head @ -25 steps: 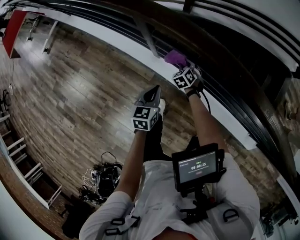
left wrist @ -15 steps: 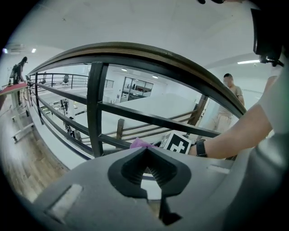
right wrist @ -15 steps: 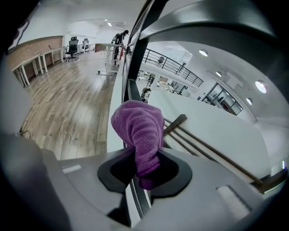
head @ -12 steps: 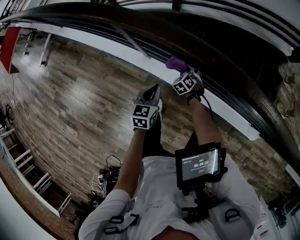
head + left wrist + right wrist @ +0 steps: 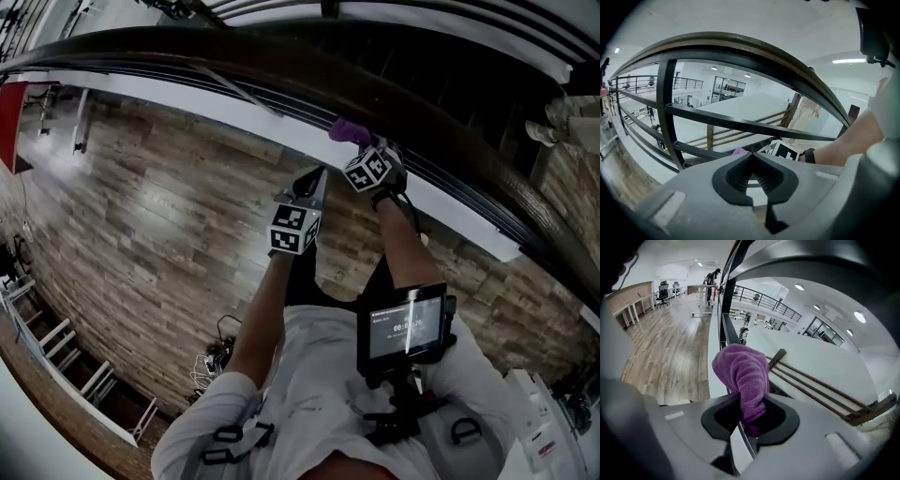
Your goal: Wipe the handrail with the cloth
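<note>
The dark wooden handrail (image 5: 281, 56) curves across the top of the head view on black metal bars. My right gripper (image 5: 357, 142) is shut on a purple cloth (image 5: 346, 128), which it holds up at the rail's near edge. I cannot tell whether they touch. In the right gripper view the cloth (image 5: 744, 373) bulges out of the jaws, with the rail (image 5: 820, 263) looming close above. My left gripper (image 5: 316, 176) hangs shut and empty a little left of and below the right one. Its own view shows the handrail (image 5: 754, 50) and the cloth (image 5: 739, 151) beyond its jaws.
Horizontal black railing bars (image 5: 740, 123) and an upright post (image 5: 666, 108) run below the rail. Wood-plank floor (image 5: 141, 206) spreads to the left. A phone on a chest mount (image 5: 405, 328) sits below my arms. Beyond the rail are a white ledge (image 5: 450, 220) and an open lower level.
The rail has slid lower in the head view. My right gripper and cloth stay by its near edge. The left gripper has risen slightly.
</note>
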`<state>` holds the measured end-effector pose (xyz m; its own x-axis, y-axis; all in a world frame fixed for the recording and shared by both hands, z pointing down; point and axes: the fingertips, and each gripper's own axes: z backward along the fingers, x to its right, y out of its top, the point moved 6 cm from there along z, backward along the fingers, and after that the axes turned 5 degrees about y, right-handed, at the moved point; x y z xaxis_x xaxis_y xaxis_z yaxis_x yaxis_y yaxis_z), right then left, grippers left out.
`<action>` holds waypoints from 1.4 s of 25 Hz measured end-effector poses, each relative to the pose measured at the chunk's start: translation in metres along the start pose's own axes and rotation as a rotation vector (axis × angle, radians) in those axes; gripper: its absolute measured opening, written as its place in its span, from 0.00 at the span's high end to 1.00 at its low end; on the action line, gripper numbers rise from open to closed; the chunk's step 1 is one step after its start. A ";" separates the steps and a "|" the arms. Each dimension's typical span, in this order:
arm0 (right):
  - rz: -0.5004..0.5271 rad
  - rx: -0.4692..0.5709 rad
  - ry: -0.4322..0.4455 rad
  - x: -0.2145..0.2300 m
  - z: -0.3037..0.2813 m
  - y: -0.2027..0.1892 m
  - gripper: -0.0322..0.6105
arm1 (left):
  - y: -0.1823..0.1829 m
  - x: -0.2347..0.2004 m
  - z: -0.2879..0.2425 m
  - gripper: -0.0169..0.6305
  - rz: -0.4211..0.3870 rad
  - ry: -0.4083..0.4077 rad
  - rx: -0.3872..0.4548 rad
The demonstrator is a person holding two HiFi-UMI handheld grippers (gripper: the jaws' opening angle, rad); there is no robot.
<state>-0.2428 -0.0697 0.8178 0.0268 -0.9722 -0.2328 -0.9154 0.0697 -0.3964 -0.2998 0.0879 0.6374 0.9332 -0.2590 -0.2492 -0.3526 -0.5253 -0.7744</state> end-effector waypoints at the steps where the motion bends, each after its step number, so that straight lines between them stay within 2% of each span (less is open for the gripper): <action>1: -0.012 -0.004 -0.003 0.002 0.003 -0.006 0.82 | 0.001 0.004 -0.003 0.97 -0.005 -0.009 -0.001; 5: -0.090 -0.012 0.007 0.009 0.015 -0.030 0.82 | 0.002 0.024 -0.012 0.97 -0.031 -0.046 -0.010; 21: -0.212 -0.072 -0.091 0.042 0.052 -0.134 0.82 | 0.001 0.102 -0.050 0.97 -0.134 -0.187 -0.063; 24: -0.245 -0.074 -0.107 0.053 0.065 -0.161 0.82 | -0.002 0.130 -0.057 0.97 -0.162 -0.214 -0.076; 28: -0.277 -0.075 -0.124 0.070 0.088 -0.222 0.82 | -0.010 0.192 -0.069 0.97 -0.206 -0.240 -0.108; 31: -0.305 -0.080 -0.137 0.072 0.090 -0.231 0.82 | -0.009 0.196 -0.072 0.97 -0.227 -0.257 -0.119; 35: -0.327 -0.107 -0.147 0.090 0.099 -0.261 0.82 | -0.011 0.223 -0.082 0.97 -0.246 -0.290 -0.122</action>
<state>0.0382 -0.1531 0.8118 0.3749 -0.8962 -0.2373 -0.8854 -0.2703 -0.3781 -0.0932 -0.0302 0.6383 0.9657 0.1167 -0.2320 -0.1055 -0.6402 -0.7610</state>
